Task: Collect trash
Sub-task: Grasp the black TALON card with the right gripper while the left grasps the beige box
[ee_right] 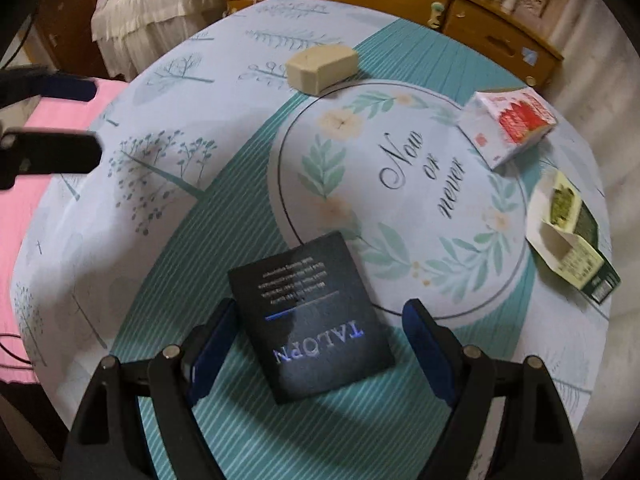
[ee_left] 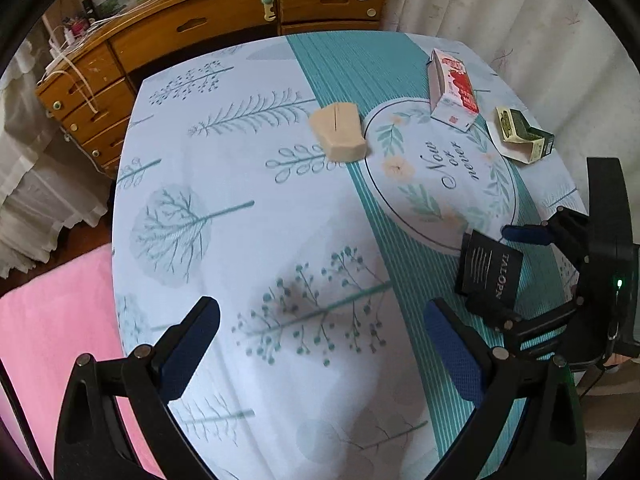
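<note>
The right gripper (ee_right: 316,344) sat at the bottom of the right wrist view with its jaws spread wide on either side of a black box (ee_right: 310,320) that lay flat on the tablecloth (ee_right: 180,360). The left blue pad looked just beside or against the box's left edge, while the right pad stood clear of it; nothing was pinched yet. The left gripper (ee_left: 320,344) was likewise spread and empty, hovering over a bare printed stretch of cloth at the bottom of its own view, well apart from any item.

Further out, other pieces of rubbish were scattered on the table: a beige block (ee_right: 322,65) in the upper middle of the right wrist view, a red and white carton (ee_right: 506,126) at the upper right, and an opened green and cream carton (ee_right: 568,236) at the right edge. Beyond the table stood a wooden dresser (ee_left: 224,28) at the top of the left wrist view. No bin or bag showed in either picture.

The step in hand looked like the grasp of the black box. The next move would call for centring the jaws over it, lowering so both pads reach its thin edges, then closing firmly enough to lift it without it sliding on the cloth
</note>
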A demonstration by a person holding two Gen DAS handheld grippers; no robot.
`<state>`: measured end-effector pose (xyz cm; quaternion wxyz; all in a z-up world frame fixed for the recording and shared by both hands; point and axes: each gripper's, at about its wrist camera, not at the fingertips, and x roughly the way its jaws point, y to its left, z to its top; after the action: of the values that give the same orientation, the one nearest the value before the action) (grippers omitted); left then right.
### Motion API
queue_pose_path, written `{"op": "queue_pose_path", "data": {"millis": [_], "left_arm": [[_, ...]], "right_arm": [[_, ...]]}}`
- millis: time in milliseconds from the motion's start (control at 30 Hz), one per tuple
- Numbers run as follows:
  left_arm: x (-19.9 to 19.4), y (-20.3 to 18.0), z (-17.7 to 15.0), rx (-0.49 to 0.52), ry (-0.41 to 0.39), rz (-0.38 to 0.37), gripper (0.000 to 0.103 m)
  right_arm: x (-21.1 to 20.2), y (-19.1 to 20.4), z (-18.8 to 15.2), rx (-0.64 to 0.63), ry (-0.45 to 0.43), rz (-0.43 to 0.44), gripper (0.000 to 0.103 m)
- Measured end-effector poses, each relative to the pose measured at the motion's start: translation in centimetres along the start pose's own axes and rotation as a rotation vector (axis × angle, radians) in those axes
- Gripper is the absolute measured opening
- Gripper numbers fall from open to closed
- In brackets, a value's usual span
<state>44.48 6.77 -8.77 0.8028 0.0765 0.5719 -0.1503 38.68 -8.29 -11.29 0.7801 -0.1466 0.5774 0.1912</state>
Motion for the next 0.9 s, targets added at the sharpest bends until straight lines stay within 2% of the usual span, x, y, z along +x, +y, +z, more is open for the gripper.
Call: {"op": "queue_pose_path", "data": {"millis": [200,233,300,533,733,833,867,900], "left_arm": [[0.7,0.0,3.1,0.038,0.000,-0.020,0.101],[0.9,-0.1,3.7,0.042,0.000,-0.025,0.101],[1.3,-0.2,5.1,0.045,-0.003,-0.031,0.101],[3.9,-0.8,9.9,0.041,0.000,-0.019,0.101],[8.0,-0.7,13.1,-0.020,0.058,-0.017,0.101],[9.3,-0.6,14.1,-0.054,0.065,-0.017,0.097],[9.6,-0.6,14.3,-0.059,0.067,-0.011,0.094],[9.9,-0.6,14.4,-0.066,0.069,-0.006,0.086]], "right_arm": [[0.3,-0.4,0.7,0.005,0.030,0.020,0.081],[0.3,-0.4,0.8,0.009,0.031,0.017,0.078],[0.0,-0.9,1.1,0.050,0.018,0.003,0.060],[0.0,-3.3,2.1,0.288,0.000,0.001,0.060],[-0.7,-4.4,1.7,0.459,-0.050,-0.017,0.060],[-1.4,-4.5,1.7,0.497,-0.068,-0.025,0.060],[-1.8,-4.3,1.4,0.509,-0.075,-0.026,0.060],[-1.9,-4.2,1.4,0.517,-0.079,-0.026,0.060]]}}
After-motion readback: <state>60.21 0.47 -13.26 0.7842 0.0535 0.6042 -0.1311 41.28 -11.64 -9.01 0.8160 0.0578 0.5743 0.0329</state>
